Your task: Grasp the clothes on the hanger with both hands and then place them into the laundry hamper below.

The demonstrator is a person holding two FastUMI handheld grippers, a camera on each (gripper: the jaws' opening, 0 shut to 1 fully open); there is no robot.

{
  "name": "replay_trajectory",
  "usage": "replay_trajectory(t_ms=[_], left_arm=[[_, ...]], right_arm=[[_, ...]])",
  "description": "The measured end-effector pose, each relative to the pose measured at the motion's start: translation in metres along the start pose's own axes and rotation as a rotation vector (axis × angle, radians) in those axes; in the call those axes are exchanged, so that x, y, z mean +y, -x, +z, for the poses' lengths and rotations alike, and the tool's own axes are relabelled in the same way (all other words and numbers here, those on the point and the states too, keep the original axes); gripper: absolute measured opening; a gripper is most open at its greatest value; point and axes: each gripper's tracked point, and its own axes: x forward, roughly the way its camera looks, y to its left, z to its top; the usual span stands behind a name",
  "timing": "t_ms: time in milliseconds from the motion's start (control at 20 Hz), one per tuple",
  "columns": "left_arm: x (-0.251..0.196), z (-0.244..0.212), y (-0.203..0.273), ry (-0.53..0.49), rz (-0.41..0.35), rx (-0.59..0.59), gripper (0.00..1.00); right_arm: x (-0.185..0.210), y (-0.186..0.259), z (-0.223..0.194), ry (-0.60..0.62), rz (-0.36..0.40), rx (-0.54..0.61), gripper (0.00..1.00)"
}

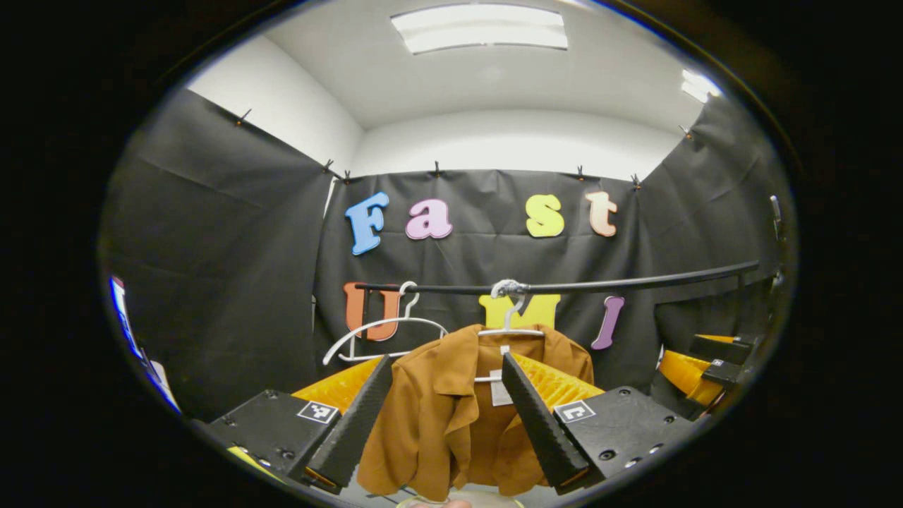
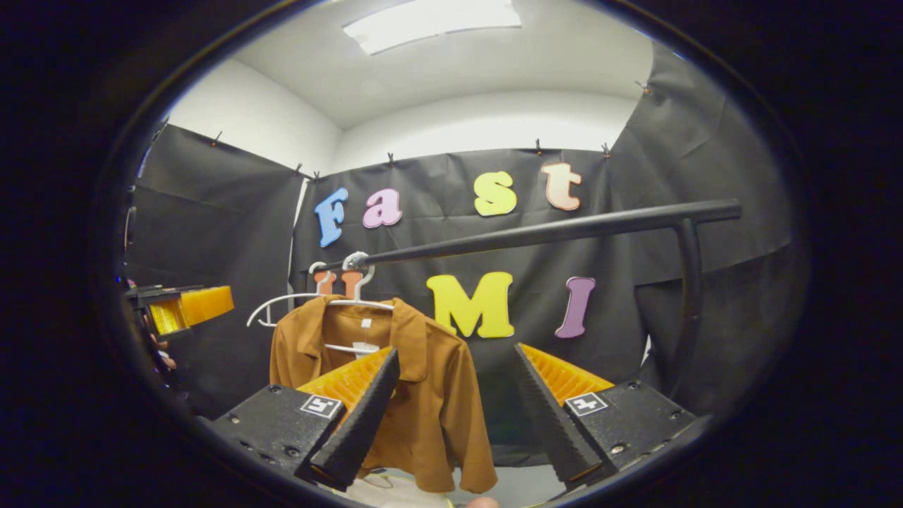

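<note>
Brown shirt hanging on white hanger, so easy to reach; left gripper and right gripper jaws wide open, holding nothing.

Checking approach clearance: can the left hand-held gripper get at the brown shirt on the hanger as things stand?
Probably yes: the left hand-held gripper is open, the brown shirt hangs straight ahead between its fingers, and nothing sits between them.

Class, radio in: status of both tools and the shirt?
Left tool open, framing brown shirt. Right tool open, short of it. Shirt on white hanger on rail. Nothing blocking.
</note>
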Motion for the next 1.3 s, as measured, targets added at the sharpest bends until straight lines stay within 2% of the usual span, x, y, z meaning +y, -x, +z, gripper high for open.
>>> replay_trajectory(t_ms=[150,450,800,1050,1200,1250,1300], left_arm=[[0.002,0.0,-0.001,0.006,0.016,0.002,1.0],[-0.007,-0.017,0.003,0.053,0.001,0.059,1.0],[-0.029,-0.044,0.004,0.027,0.0,0.082,1.0],[-0.034,-0.064,-0.016,0.009,-0.063,0.105,1.0],[-0.029,-0.088,-0.04,-0.002,-0.098,0.14,1.0],[-0.028,-0.097,-0.049,-0.001,-0.111,0.151,0.96],[-0.027,-0.104,-0.057,-0.003,-0.123,0.158,1.0]], right_arm=[[0.005,-0.006,-0.006,-0.017,0.033,0.021,0.99],[0.011,-0.008,-0.023,-0.039,0.083,0.061,0.99],[0.026,-0.012,-0.034,-0.072,0.171,0.081,0.98],[0.044,-0.036,-0.047,-0.079,0.161,0.086,0.98],[0.052,-0.062,-0.071,-0.109,0.135,0.14,0.98],[0.054,-0.07,-0.08,-0.123,0.126,0.161,0.98],[0.057,-0.08,-0.087,-0.138,0.129,0.173,0.99]])
